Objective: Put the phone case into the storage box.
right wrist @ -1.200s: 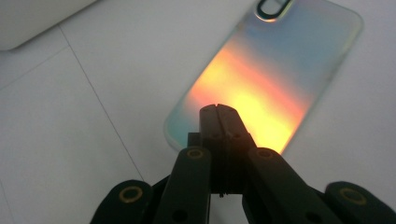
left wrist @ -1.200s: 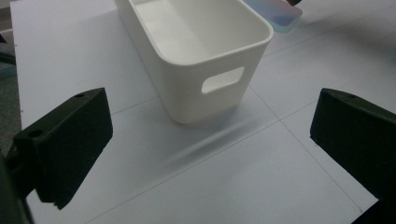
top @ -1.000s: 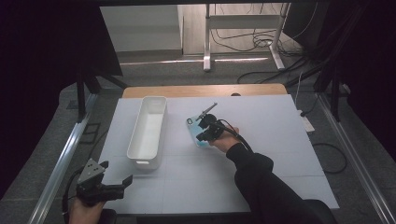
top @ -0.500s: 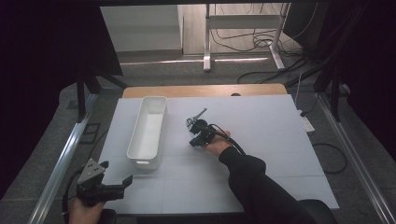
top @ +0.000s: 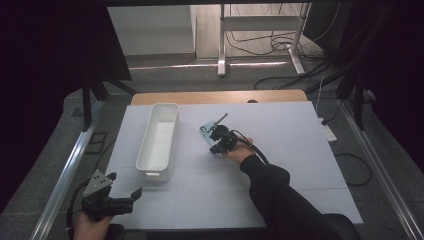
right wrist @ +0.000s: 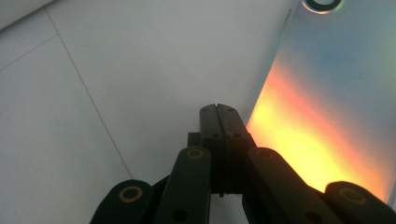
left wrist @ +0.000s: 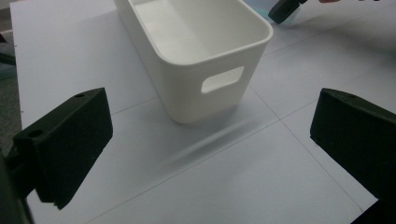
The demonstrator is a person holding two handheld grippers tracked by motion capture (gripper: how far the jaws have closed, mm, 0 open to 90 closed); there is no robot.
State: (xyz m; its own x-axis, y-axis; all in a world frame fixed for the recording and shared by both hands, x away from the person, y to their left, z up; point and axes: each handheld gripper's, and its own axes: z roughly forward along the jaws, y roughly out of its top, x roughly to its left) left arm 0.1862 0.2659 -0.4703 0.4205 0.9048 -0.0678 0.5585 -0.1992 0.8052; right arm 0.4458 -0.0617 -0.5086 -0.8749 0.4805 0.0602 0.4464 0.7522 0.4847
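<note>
Phone (top: pixel 206 131) lies on the white table (top: pixel 300 150) beside a bin (top: pixel 159 140).

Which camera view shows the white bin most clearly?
The left gripper view: the white bin is near, with its handle cut-out and inside visible. The high view shows the whole bin, smaller. The right gripper view gives no clear sight of it.

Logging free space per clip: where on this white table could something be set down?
The white table is bare right of the right gripper, and along the near edge between the left gripper and the dark sleeve. Crowded: the strip between the white plastic bin and the shiny blue-tinted flat card.
</note>
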